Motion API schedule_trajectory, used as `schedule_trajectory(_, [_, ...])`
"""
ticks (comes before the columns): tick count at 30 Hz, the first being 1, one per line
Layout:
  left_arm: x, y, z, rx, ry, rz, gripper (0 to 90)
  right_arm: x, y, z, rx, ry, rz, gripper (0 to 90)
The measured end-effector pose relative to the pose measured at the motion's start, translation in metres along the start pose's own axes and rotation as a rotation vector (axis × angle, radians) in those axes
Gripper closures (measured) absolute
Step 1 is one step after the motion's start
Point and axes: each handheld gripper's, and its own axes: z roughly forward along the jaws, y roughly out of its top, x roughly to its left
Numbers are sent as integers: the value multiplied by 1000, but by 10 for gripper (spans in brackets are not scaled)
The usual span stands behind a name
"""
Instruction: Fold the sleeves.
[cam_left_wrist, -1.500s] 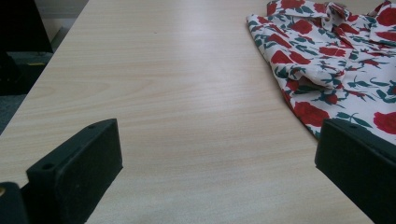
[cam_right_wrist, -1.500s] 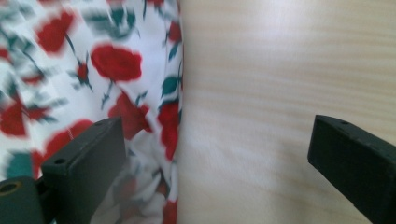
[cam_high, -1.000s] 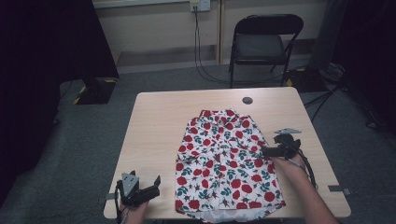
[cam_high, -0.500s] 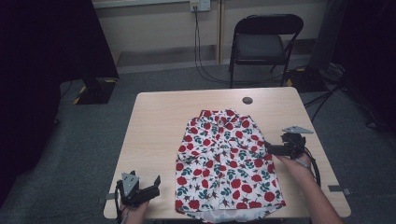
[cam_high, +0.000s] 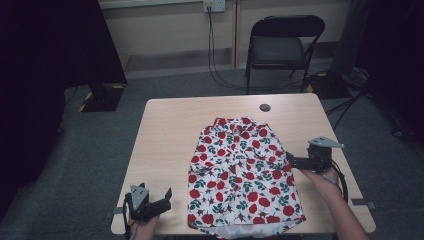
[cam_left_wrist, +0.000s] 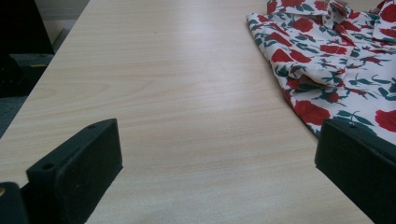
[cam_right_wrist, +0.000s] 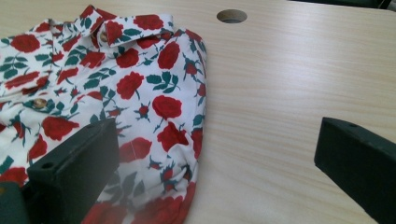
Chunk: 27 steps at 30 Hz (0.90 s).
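On pale woodgrain table (cam_high: 170, 130), flat rose-print cotton shirt (cam_high: 240, 170), collar crumpled

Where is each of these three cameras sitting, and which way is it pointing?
High view: above the person's side, looking forward and down at the table, the rose-print shirt, the left gripper, the right gripper and both hands.
Left gripper view: rides the left gripper, low over the tabletop, its jaws open, shirt at right.
Right gripper view: rides the right gripper, jaws open over the shirt's edge, cable hole beyond.
All views share the shirt.

Printed cloth shirt (cam_high: 240, 170), matt wood table (cam_high: 170, 130)
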Motion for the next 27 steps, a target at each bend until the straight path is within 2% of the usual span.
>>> schedule_trajectory(10, [0,0,0,2,6,-6,2,-8,-13,-14,-24,20,55,0])
schedule_trajectory(13, [0,0,0,-2,4,-6,2,-9,-15,-18,-26,15,42,0])
schedule_trajectory(17, [0,0,0,1,4,-4,2,-9,-20,-23,-51,28,60,0])
schedule_trajectory(23, [1,0,0,3,-5,-5,2,-7,-26,-30,-40,22,56,0])
schedule_trajectory(27, [1,0,1,11,-8,-6,2,-7,-25,-40,-61,24,63,0])
